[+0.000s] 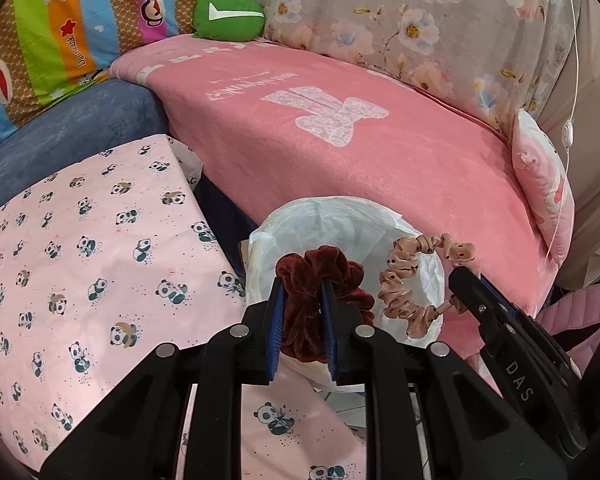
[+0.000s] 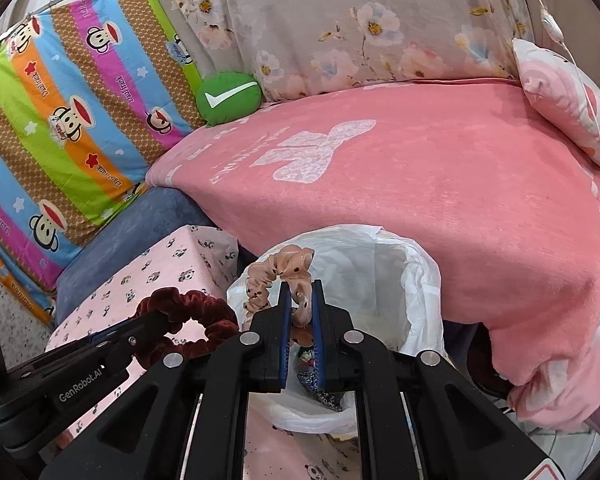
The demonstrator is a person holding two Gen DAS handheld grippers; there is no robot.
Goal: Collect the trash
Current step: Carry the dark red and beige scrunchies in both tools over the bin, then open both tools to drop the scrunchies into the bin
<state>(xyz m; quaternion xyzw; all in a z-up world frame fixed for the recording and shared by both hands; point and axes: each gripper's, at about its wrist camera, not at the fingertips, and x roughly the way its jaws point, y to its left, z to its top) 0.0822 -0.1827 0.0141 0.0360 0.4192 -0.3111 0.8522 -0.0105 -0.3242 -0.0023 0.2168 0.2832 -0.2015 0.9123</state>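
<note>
My left gripper [image 1: 302, 284] is shut on a dark red velvet scrunchie [image 1: 320, 276] and holds it over the near rim of a bin lined with a white plastic bag [image 1: 340, 224]. My right gripper [image 2: 300, 286] is shut on a peach dotted scrunchie [image 2: 276, 270] and holds it above the same white-lined bin [image 2: 400, 276]. The peach scrunchie [image 1: 412, 276] hangs from the right gripper [image 1: 460, 270] at the right in the left wrist view. The red scrunchie [image 2: 196, 312] and the left gripper [image 2: 162, 320] show at the left in the right wrist view. Some patterned items [image 2: 316, 384] lie inside the bag.
A pink blanket [image 1: 360, 140] covers the sofa behind the bin. A pink panda-print cloth [image 1: 80, 272] covers a box at the left. A blue cushion [image 1: 68, 128], a striped monkey-print cloth [image 2: 60, 120], a green check-mark pillow [image 1: 228, 16] and a floral cover [image 1: 420, 12] lie behind.
</note>
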